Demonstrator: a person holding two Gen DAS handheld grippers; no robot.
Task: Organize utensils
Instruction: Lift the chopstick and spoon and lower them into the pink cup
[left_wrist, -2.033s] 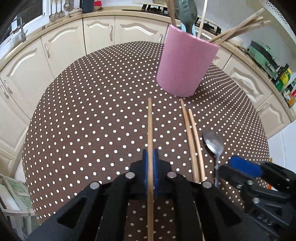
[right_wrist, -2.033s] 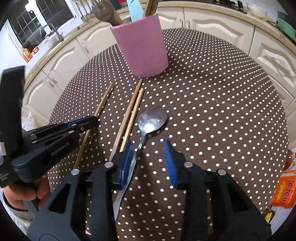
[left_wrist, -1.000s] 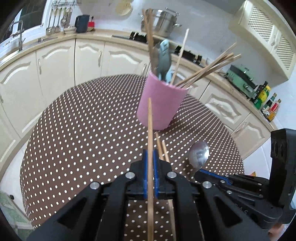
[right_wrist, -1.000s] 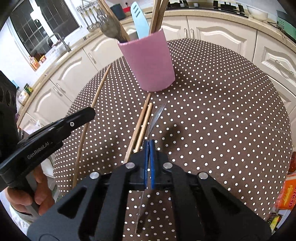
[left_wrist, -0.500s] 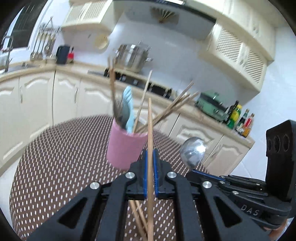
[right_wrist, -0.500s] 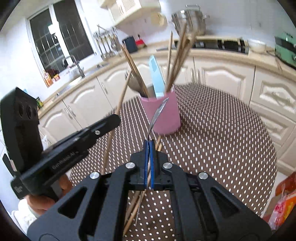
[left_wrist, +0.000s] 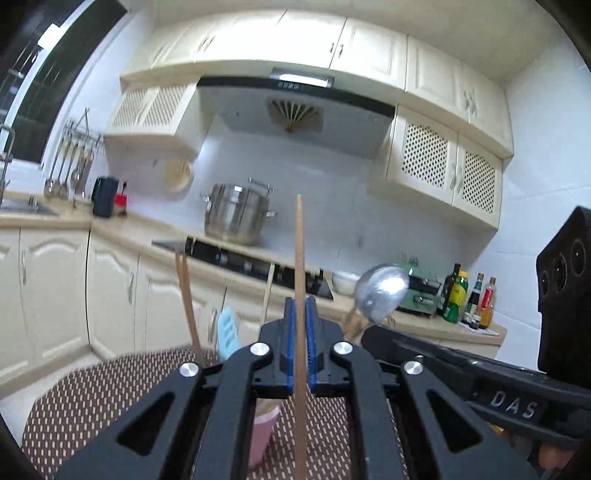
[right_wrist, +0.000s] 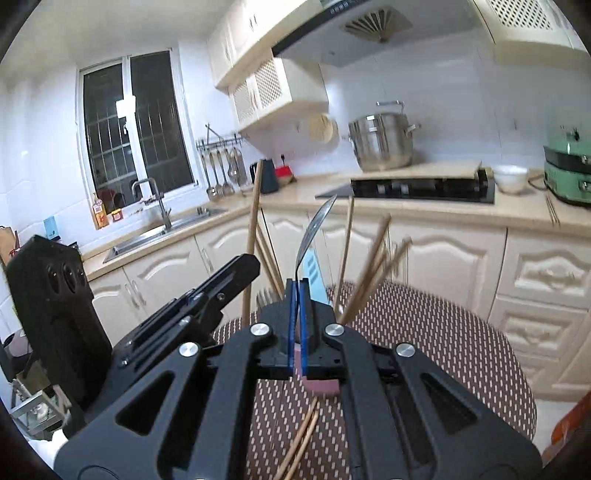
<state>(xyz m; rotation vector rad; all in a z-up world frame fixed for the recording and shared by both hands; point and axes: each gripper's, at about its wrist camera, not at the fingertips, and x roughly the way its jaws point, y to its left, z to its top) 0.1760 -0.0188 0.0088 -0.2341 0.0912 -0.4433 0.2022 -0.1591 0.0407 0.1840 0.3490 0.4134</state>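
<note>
The single chopstick (left_wrist: 300, 280) stands bolt upright, pinched between the blue pads of the left hand-held gripper (left_wrist: 300, 332), its tip up against the kitchen wall in the left wrist view. Over on the other side, the metal spoon (right_wrist: 314, 229) is clamped edge-on in the right hand-held gripper (right_wrist: 298, 321), handle squeezed between the pads, bowl pointing up; from the left wrist view that same spoon bowl (left_wrist: 382, 291) gleams just right of the chopstick. Both tools are raised clear of the table (right_wrist: 443, 350), side by side. Below and beyond them sits the pink holder (left_wrist: 262, 435), mostly hidden behind the gripper bodies, with chopsticks (right_wrist: 369, 266), a light blue spatula (left_wrist: 227, 332) and more wooden handles sticking out of it. A pair of chopsticks (right_wrist: 303, 439) lies on the brown polka-dot cloth under the right gripper. Behind, a steel pot (right_wrist: 382, 144) sits by the hob (right_wrist: 421, 188).
</note>
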